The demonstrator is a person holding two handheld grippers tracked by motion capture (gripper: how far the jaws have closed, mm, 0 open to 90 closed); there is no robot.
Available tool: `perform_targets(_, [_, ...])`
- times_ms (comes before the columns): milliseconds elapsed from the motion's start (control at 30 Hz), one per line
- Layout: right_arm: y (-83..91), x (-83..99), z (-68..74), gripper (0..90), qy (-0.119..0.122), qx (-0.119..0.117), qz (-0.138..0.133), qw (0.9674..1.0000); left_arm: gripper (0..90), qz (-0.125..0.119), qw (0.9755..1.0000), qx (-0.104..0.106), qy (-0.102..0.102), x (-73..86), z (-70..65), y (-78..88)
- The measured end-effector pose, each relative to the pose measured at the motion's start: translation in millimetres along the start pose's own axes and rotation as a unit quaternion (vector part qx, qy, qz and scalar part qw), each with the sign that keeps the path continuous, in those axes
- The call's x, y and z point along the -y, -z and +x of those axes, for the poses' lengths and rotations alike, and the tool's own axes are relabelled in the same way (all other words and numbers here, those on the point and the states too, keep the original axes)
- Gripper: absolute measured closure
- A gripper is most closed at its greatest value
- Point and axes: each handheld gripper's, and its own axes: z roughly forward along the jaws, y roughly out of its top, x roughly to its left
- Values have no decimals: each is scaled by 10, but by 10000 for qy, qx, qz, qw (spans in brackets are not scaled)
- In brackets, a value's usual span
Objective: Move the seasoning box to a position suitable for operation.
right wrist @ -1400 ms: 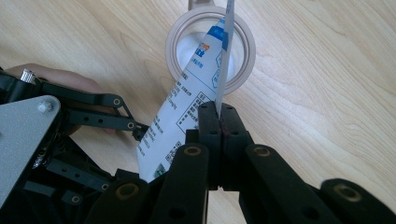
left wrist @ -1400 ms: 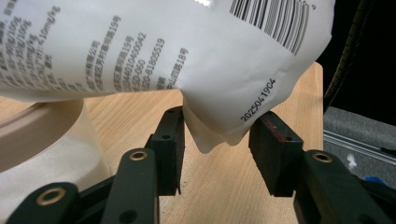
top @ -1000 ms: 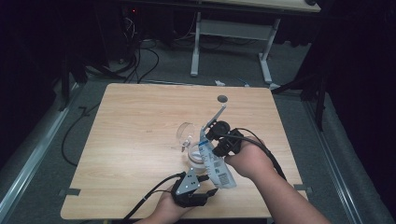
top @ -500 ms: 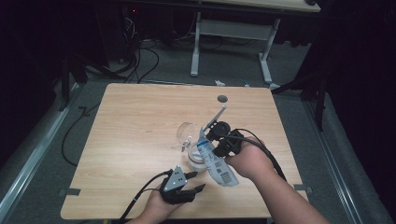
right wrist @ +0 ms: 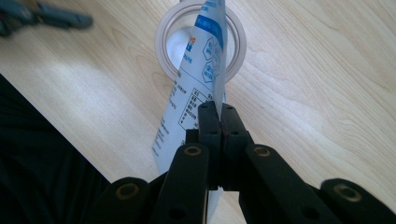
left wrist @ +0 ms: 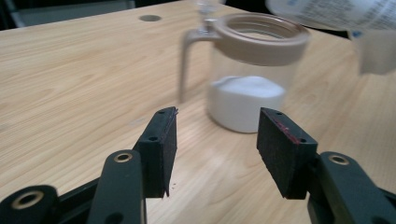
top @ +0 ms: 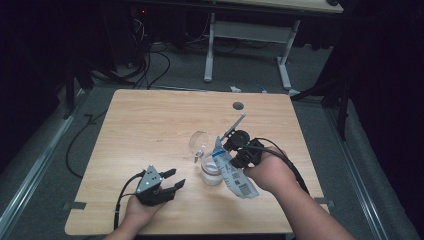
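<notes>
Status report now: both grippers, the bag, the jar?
Right gripper shut on the bag, its upper end tipped over the jar. Left gripper open, empty, facing the jar. Jar part full of white powder. Nothing between.

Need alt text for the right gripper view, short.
The right gripper, jaws shut, pinches a white and blue printed pouch by its edge, with the pouch's far end over the mouth of a white-rimmed jar seen from above. Both are above a light wooden table; the other gripper is blurred at top left.
</notes>
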Motion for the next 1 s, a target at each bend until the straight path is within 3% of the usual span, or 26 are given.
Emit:
perform_targets(267, [42, 41, -74, 900, -106, -9, -58, 9999, 474, -82, 9995, -180, 233, 46, 200, 166])
perform_targets(867, [-80, 126, -362, 900, -410, 160, 2, 9990, 457, -16, 9998, -6, 181, 60, 138, 85])
perform_targets(1000, [-156, 140, -426, 900, -535, 296, 95, 9981, 457, 1, 9998, 14, 179, 61, 139, 81])
